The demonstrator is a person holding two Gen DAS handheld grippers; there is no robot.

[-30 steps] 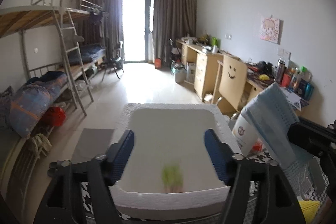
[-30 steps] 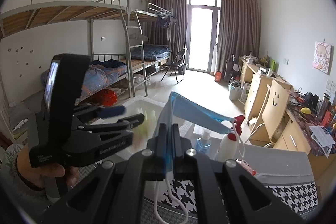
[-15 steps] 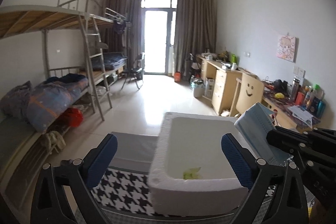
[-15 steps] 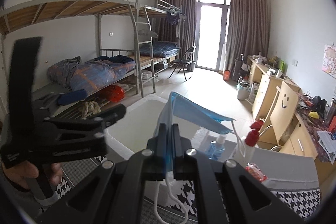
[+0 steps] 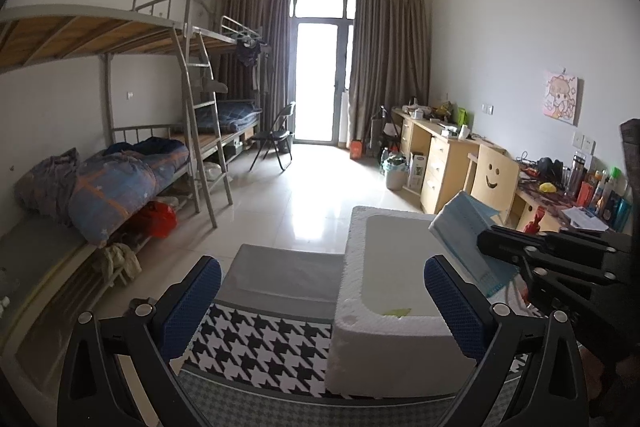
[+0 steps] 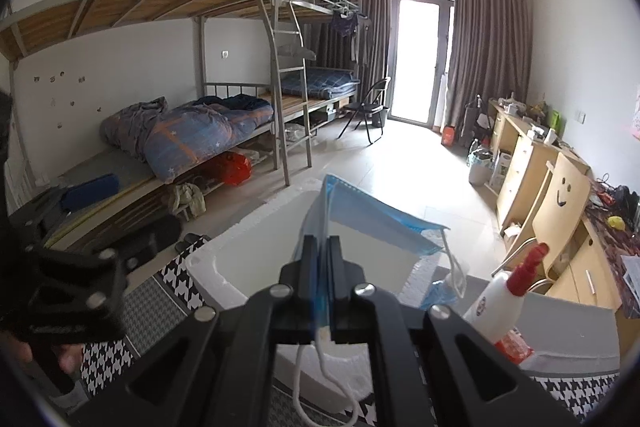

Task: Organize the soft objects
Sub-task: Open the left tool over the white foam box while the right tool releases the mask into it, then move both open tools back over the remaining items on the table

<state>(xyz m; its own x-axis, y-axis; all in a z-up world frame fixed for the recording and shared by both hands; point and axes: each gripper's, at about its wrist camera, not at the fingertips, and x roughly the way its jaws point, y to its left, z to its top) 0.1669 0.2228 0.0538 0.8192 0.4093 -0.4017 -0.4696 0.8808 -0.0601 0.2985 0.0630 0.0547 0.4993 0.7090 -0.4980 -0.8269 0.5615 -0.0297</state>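
Observation:
A white foam box (image 5: 362,351) stands on the houndstooth table cloth (image 5: 264,341). A small green piece (image 5: 397,311) lies inside it. My right gripper (image 6: 324,247) is shut on a blue face mask (image 6: 372,217) and holds it above the box (image 6: 212,267); its white ear loops (image 6: 316,383) hang down. In the left wrist view the mask (image 5: 464,239) hangs over the box's right side, held by the right gripper (image 5: 486,241). My left gripper (image 5: 320,301) is open and empty, above the box's near left corner.
A white spray bottle with a red nozzle (image 6: 500,299) stands right of the box. A grey mat (image 5: 280,275) lies left of the box. Bunk beds (image 5: 120,167) line the left wall, desks (image 5: 440,155) and a smiley-face chair (image 5: 494,175) the right.
My left gripper has opened wider and moved back and left, away from the box's inside. My right gripper has carried the mask over the box.

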